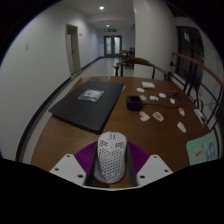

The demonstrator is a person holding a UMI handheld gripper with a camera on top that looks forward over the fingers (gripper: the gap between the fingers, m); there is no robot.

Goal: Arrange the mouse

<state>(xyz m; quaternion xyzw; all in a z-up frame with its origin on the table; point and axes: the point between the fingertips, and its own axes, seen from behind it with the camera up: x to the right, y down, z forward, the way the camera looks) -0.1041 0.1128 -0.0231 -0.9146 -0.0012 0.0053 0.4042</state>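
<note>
While your tongs (111, 172) pinch the mouse (111, 158) at six o'clock, a loose grip could drop it onto the tabletop (100, 135).

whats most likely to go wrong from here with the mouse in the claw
1. The white perforated mouse sits between the purple pads at the claw; its rounded shell could slip or twist if the hold is loose.
2. The black mat lies just ahead, so the mouse may catch on its edge when set down.
3. Small items scattered beyond on the wooden table could get knocked by a wide swing.
</note>
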